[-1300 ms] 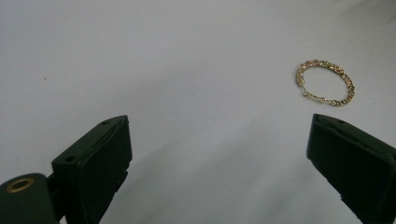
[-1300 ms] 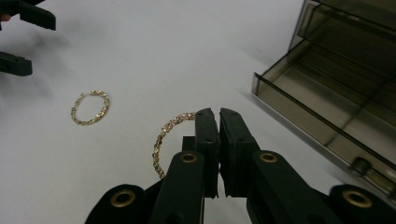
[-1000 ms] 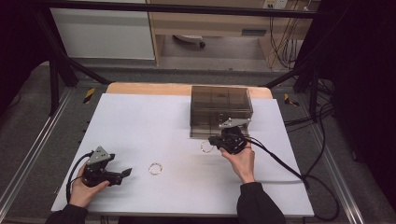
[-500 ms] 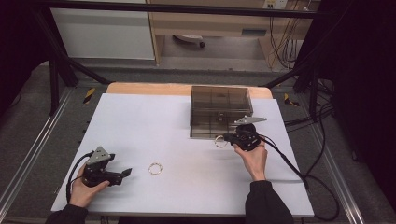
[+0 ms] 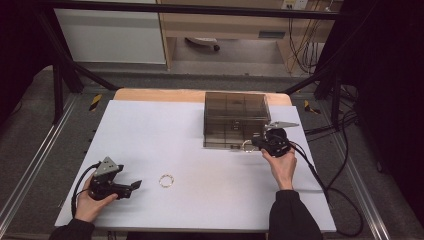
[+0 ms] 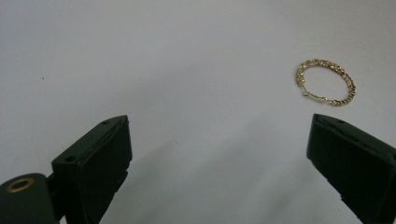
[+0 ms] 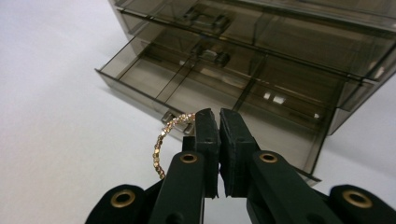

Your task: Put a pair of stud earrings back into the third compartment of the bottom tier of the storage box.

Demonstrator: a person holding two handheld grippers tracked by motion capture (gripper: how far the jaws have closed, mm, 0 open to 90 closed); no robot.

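Resting low on the white surface [image 5: 210,200], my left tool [image 5: 131,186] sat spread wide with nothing in it, one gold hoop earring [image 6: 325,82] lying loose just ahead of it. Farther off, my right tool [image 7: 219,128] pinched a second hoop [image 7: 164,136] at the open drawer [image 7: 205,91] of the smoky organizer box [image 5: 235,117]. Neither earring was stowed, I judged.

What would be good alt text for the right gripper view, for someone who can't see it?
The right gripper has its two black jaws shut on a gold beaded hoop earring, which curves out to the jaws' left. Just beyond it, a smoky translucent drawer organizer stands on the white table, its bottom drawer pulled open to show divided compartments.
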